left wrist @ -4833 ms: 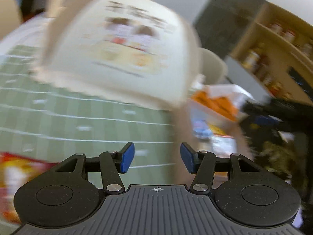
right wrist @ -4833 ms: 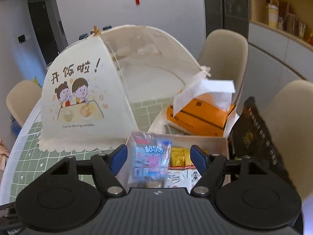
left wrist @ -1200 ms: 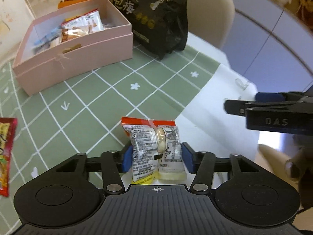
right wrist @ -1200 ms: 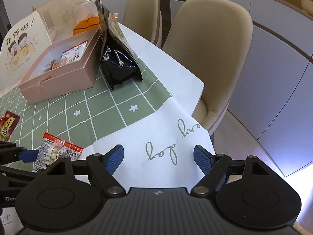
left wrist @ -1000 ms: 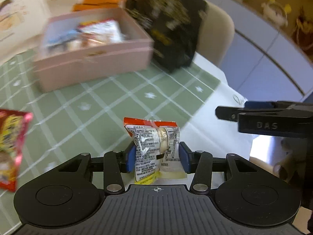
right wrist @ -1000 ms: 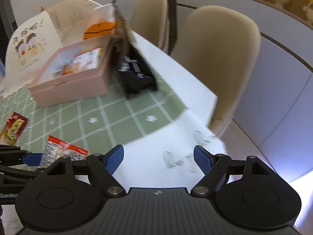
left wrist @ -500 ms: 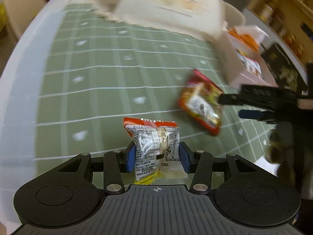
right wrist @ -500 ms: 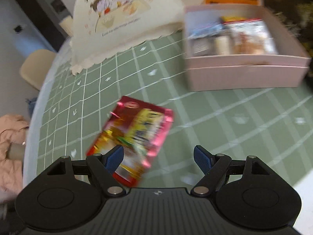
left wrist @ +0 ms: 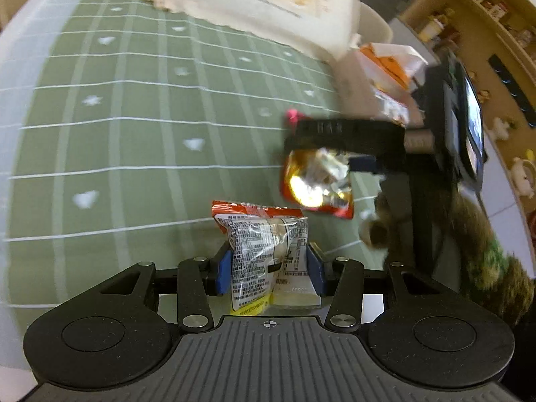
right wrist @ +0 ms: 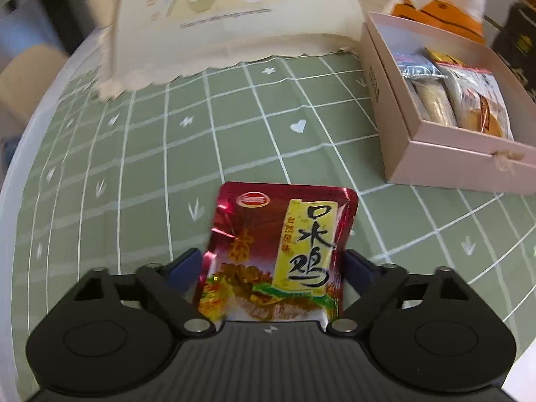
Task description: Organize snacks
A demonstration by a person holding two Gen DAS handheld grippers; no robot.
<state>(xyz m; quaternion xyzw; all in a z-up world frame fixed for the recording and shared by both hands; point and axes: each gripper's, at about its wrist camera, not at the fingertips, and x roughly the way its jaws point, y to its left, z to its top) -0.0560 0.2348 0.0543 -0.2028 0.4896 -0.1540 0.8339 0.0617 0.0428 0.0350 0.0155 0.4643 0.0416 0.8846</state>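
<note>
My left gripper (left wrist: 269, 269) is shut on a clear snack packet with an orange top (left wrist: 264, 244), held above the green checked tablecloth (left wrist: 134, 134). A red foil snack packet (right wrist: 281, 251) lies flat on the cloth between the blue pads of my right gripper (right wrist: 269, 269). Those jaws are opening and the pads stand at the packet's two long edges without squeezing it. In the left wrist view the right gripper (left wrist: 321, 154) reaches in from the right over the same red packet (left wrist: 315, 184). The open pink box (right wrist: 435, 154) holding several wrapped snacks stands to the right.
A cream mesh food cover (right wrist: 234, 16) with a cartoon print stands at the back of the table. Behind the pink box are an orange tissue box (right wrist: 435, 10) and a black bag (right wrist: 516, 43). The table's rounded white edge (right wrist: 13, 174) runs along the left.
Both grippers have swung from the table's corner near the chair toward its middle. The right gripper has come down around the red packet. The left still holds its packet.
</note>
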